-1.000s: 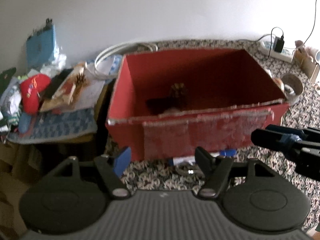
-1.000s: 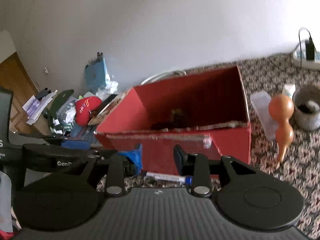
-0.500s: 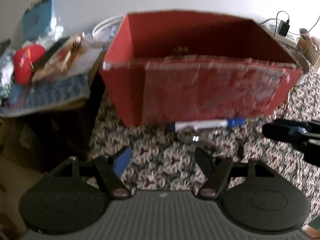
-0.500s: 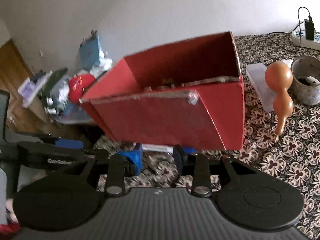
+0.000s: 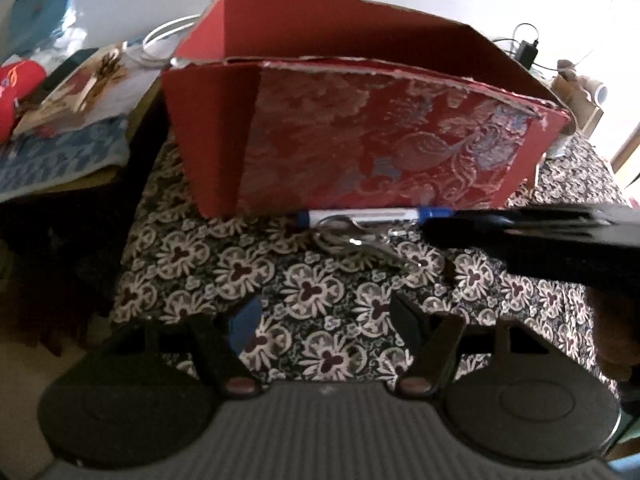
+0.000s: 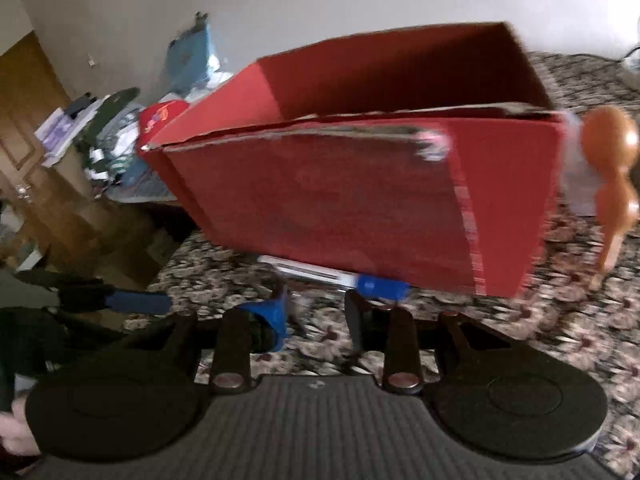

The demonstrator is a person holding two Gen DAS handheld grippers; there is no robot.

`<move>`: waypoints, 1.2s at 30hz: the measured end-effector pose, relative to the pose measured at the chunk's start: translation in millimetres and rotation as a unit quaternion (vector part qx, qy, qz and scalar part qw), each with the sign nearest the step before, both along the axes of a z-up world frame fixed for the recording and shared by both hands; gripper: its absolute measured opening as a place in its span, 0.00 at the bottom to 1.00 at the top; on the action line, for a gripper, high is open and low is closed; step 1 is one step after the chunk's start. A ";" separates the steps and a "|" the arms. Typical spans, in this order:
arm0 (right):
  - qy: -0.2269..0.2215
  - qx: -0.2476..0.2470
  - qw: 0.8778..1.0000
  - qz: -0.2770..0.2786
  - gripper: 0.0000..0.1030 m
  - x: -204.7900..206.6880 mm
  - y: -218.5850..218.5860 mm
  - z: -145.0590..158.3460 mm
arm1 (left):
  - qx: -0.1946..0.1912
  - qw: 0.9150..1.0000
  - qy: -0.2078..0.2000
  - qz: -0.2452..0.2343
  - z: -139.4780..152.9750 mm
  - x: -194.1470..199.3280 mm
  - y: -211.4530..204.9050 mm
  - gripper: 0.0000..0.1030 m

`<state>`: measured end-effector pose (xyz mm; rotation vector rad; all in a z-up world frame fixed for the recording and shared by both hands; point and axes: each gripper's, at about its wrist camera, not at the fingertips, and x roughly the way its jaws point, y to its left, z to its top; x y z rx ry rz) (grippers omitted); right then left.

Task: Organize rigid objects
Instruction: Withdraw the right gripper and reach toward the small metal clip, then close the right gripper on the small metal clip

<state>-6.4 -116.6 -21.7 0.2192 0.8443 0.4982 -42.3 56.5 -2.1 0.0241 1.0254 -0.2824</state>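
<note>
Since a second ago both cameras have dropped low and closed in on the red box (image 5: 360, 128), so its interior no longer shows and its front wall fills the upper half of each view. Left wrist view: left tool (image 5: 324, 320) at lower centre, fingers spread wide, nothing between them, hovering over the floral tabletop (image 5: 240, 276). The marker (image 5: 372, 215), white barrel with blue cap, lies flat along the foot of the box's patterned front wall, centre frame. Just below it, touching or nearly so, a metal key ring with clip (image 5: 356, 242). The right tool (image 5: 532, 236) enters from the right edge as a dark blurred bar, its tip just beside the marker's blue cap; contact cannot be told. Upper left: red cap (image 5: 18, 92) and papers on a side surface. Upper right: charger plugged into a power strip (image 5: 526, 50). Right wrist view, blurred: right tool (image 6: 316, 316) at lower centre, fingers partly open, gripping nothing; the marker (image 6: 340, 274) sits just above them, against the box's (image 6: 340, 200) bottom edge, its blue cap next to the right finger. The left tool (image 6: 132, 302) shows at the left edge, blue pad visible. An orange gourd (image 6: 612, 172) stands at the right edge, beside the box's corner. Wooden door at far left.
</note>
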 end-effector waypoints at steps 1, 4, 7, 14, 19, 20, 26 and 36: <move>0.003 0.000 1.000 0.004 0.14 3.1 4.1 -1.8 | 0.000 1.000 -0.001 -0.005 -0.3 -0.2 0.6 0.70; 0.011 0.004 1.000 0.019 0.14 13.2 15.1 -7.8 | 0.000 1.000 -0.002 -0.017 -1.6 -0.7 3.3 0.70; 0.025 0.007 1.000 0.012 0.14 23.3 19.3 -14.7 | -0.006 1.000 0.002 -0.022 -3.7 -0.3 6.6 0.70; 0.097 0.052 0.993 0.046 0.13 17.3 15.5 -20.3 | -0.022 0.999 0.009 -0.041 -8.9 0.0 11.1 0.70; 0.064 0.064 0.995 0.031 0.13 16.7 6.4 -6.6 | -0.035 0.997 0.011 -0.064 -11.1 1.1 10.0 0.70; 0.066 0.067 0.995 0.028 0.13 20.6 6.7 -8.2 | -0.036 0.997 0.012 -0.067 -11.4 1.8 9.2 0.70; 0.120 0.087 0.988 0.033 0.13 23.5 6.8 -27.5 | -0.045 0.995 0.012 -0.083 -12.5 5.7 3.1 0.69; 0.150 0.139 0.979 0.004 0.13 6.3 -7.2 -31.3 | -0.061 0.995 0.027 -0.079 -24.4 18.9 -6.8 0.41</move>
